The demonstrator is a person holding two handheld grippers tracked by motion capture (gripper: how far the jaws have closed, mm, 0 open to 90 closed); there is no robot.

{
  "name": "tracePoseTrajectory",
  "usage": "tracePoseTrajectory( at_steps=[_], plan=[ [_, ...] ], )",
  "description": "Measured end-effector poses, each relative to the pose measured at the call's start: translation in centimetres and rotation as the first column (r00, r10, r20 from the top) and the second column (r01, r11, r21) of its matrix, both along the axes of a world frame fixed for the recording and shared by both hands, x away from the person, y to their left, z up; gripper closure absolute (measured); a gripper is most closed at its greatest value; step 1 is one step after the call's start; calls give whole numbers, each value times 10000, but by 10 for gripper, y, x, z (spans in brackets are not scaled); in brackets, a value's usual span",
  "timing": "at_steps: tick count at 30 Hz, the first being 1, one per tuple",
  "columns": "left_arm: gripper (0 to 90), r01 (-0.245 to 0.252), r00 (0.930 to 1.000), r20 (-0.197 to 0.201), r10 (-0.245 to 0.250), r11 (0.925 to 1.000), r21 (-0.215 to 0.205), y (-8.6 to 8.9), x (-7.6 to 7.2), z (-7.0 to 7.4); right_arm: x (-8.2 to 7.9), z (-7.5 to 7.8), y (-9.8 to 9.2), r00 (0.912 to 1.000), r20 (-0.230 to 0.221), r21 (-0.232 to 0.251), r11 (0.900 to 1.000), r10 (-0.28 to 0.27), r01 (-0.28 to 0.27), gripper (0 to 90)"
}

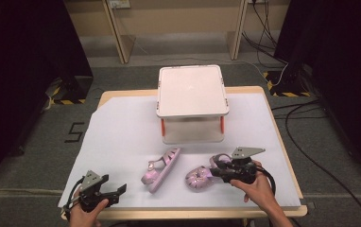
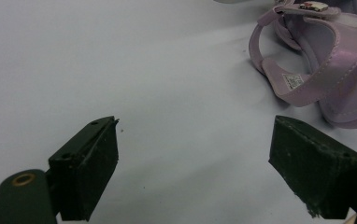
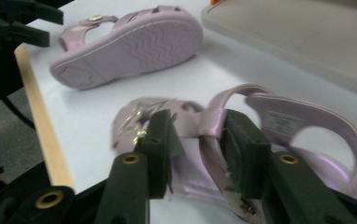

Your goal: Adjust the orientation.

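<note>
Here your right gripper (image 3: pixel 195 140) has its jaws astride the strap of the near sandal (image 1: pixel 198 178), which sits upright at the front right of the white table cover (image 1: pixel 122 127); the frames don't let you tell whether the pads press yet, though the strap looks the natural handle for a lift. Your left gripper (image 2: pixel 193 168) rests released over bare cover, probably waiting its turn beside the tipped sandal (image 1: pixel 162 168). You have two sandals, two grippers and one lidded box (image 1: pixel 192 90).
</note>
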State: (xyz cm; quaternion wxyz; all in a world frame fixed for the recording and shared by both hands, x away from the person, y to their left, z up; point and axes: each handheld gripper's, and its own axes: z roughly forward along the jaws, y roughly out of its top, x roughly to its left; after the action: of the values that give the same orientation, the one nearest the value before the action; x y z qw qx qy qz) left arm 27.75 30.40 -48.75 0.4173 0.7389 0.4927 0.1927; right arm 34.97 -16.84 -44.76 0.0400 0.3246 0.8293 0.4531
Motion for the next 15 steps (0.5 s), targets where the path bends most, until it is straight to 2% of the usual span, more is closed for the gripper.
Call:
tracePoseTrajectory(
  at_steps=[5, 8, 15],
  plan=[
    [153, 2, 10000, -6, -2, 10000, 29, 0, 0, 0, -16, 0, -4, 9997, -221, -86, 9999, -88, 86, 561],
    [153, 3, 10000, -11, -3, 10000, 37, -1, 0, 0, -23, 0, -6, 9985, -535, 195, 9997, -112, 123, 529],
    [153, -13, 10000, -12, 13, 10000, 29, 0, 0, 0, -32, 1, -1, 9977, -663, 127, 9999, 118, -110, 492]
  ],
)
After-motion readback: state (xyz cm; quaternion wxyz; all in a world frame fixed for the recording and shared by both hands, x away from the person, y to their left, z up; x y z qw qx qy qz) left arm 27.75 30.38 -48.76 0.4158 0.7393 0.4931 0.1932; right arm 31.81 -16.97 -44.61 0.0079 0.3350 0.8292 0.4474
